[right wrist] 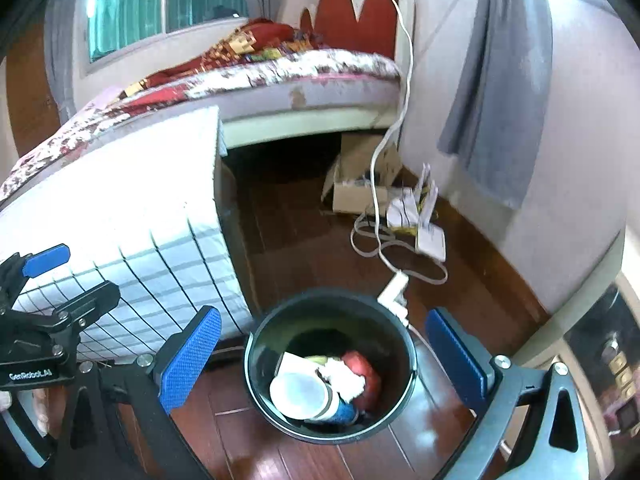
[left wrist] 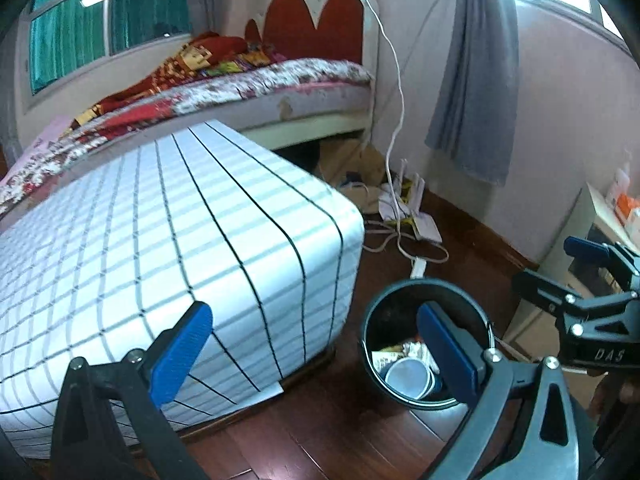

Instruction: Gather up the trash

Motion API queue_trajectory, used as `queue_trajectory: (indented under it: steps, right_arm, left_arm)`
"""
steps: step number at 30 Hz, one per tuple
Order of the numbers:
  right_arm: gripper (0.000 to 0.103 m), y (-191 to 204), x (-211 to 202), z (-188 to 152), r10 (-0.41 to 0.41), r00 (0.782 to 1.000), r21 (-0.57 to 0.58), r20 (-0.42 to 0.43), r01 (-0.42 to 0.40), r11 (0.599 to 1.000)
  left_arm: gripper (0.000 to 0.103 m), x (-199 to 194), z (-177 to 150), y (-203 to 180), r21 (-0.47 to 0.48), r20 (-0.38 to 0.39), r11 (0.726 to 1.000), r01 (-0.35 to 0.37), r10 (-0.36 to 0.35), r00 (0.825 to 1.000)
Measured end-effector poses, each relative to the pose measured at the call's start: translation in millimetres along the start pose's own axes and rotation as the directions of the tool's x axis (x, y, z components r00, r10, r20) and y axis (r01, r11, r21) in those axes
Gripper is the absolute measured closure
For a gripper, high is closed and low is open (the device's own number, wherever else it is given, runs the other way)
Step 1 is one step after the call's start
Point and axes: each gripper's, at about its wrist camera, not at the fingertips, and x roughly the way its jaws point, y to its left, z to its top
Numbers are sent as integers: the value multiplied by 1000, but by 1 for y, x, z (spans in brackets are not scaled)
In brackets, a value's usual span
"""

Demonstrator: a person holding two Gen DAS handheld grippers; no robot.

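A black round trash bin (right wrist: 256, 364) stands on the dark wood floor. Inside it lie a white plastic cup (right wrist: 298, 394), crumpled white paper (right wrist: 344, 376) and a red item (right wrist: 366, 372). My right gripper (right wrist: 326, 360) hangs open just above the bin's mouth, holding nothing. In the left wrist view the same bin (left wrist: 374, 320) sits at lower right, partly behind one blue finger (left wrist: 448, 352). My left gripper (left wrist: 316, 354) is open and empty, left of the bin. The right gripper (left wrist: 560, 264) shows at that view's right edge.
A low block covered by a white grid-lined sheet (left wrist: 180, 240) stands close to the bin's left. Behind it is a bed (left wrist: 280, 80). A cardboard box (right wrist: 360, 184), white router (right wrist: 430, 238), cables and a power strip (right wrist: 394, 292) lie on the floor by the wall. A cabinet (left wrist: 580, 240) is at right.
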Motion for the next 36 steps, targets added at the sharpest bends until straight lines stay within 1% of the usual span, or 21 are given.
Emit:
queue_trajectory:
  steps: [7, 11, 17, 19, 20, 23, 24, 28, 30, 33, 36]
  right_arm:
    - [0, 19, -48, 25, 5, 997, -10, 77, -4, 1000]
    - [0, 27, -80, 35, 4, 994, -7, 108, -3, 1000]
    - [0, 40, -122, 28, -5, 993, -5, 121, 5, 1000]
    - [0, 45, -133, 24, -5, 993, -16, 117, 7, 1000]
    - [0, 47, -138, 23, 0, 993, -21, 118, 3, 1000]
    - [0, 51, -162, 24, 7, 988, -41, 154, 0, 999]
    - [0, 51, -168, 25, 9, 987, -43, 159, -2, 999]
    - [0, 51, -192, 29, 11, 982, -36, 187, -4, 999]
    - [0, 54, -202, 28, 8, 982, -45, 191, 0, 999]
    - [0, 59, -214, 25, 17, 981, -60, 193, -5, 998]
    - [0, 60, -220, 26, 34, 981, -60, 190, -23, 998]
  left_arm:
    - [1, -39, 17, 13, -34, 64, 999, -24, 26, 998]
    - [1, -61, 19, 19, -43, 74, 998, -38, 42, 996]
    - [1, -98, 13, 27, -82, 89, 995, -54, 61, 994]
    - [1, -112, 10, 29, -69, 84, 996, -60, 66, 994]
    - [1, -119, 9, 30, -68, 87, 995, -73, 79, 993]
    - [1, -140, 7, 32, -83, 97, 992, -95, 103, 990]
    - [1, -149, 7, 32, -83, 106, 990, -109, 118, 987]
    - [1, -174, 8, 35, -90, 150, 989, -115, 127, 980]
    - [1, -184, 7, 35, -88, 172, 989, -121, 135, 976]
    - [1, -188, 8, 35, -78, 182, 986, -146, 158, 971]
    - [1, -190, 6, 38, -96, 182, 986, -139, 155, 971]
